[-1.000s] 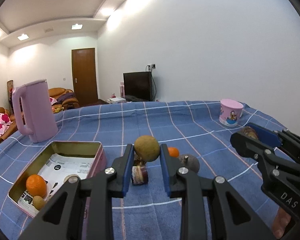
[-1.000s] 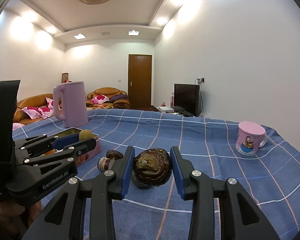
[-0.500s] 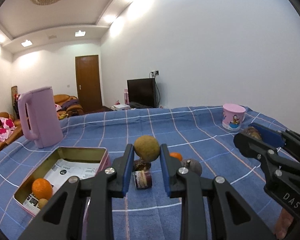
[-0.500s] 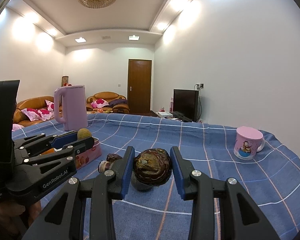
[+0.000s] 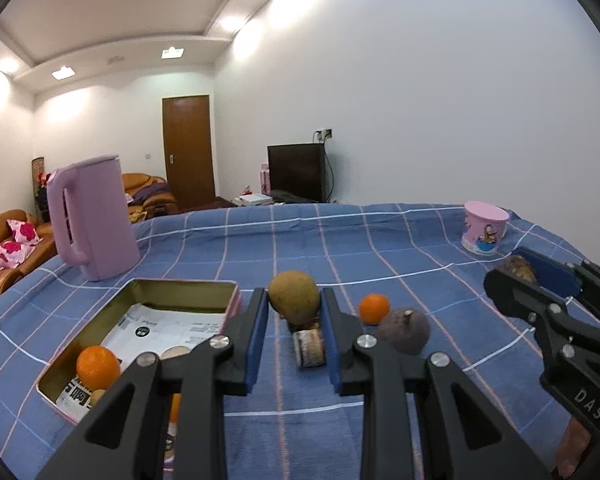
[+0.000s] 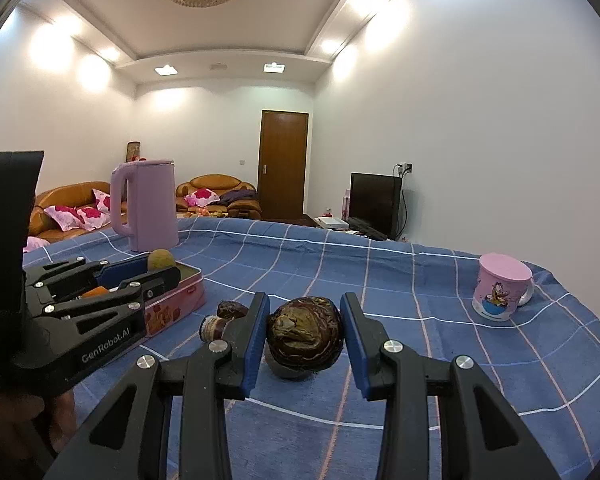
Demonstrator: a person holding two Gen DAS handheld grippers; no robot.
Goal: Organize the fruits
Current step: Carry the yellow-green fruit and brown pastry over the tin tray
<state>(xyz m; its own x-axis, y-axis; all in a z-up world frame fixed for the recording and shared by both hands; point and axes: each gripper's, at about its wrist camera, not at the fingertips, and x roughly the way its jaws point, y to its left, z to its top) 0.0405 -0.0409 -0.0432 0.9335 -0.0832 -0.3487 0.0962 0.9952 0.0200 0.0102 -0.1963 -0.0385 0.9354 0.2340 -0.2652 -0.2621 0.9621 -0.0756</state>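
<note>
Left claw (image 5: 294, 312) clenched across the middle of a round tan-brown fruit (image 5: 294, 295), carried above the blue checked table (image 5: 340, 240), open pink metal tin (image 5: 180, 288) at 9 o'clock. Right claw (image 6: 304, 330) clenched on a dark wrinkled purple-brown fruit (image 6: 305, 332). Both judged light and rigid; wrinkled skin likely brittle. Moderate grip at widest girth advised.

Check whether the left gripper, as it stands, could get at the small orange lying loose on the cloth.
Probably not yet. The left gripper is shut on a brownish-green fruit, so its jaws are occupied. The way to the small orange itself looks free; only the dark round fruit sits close beside it.
</note>
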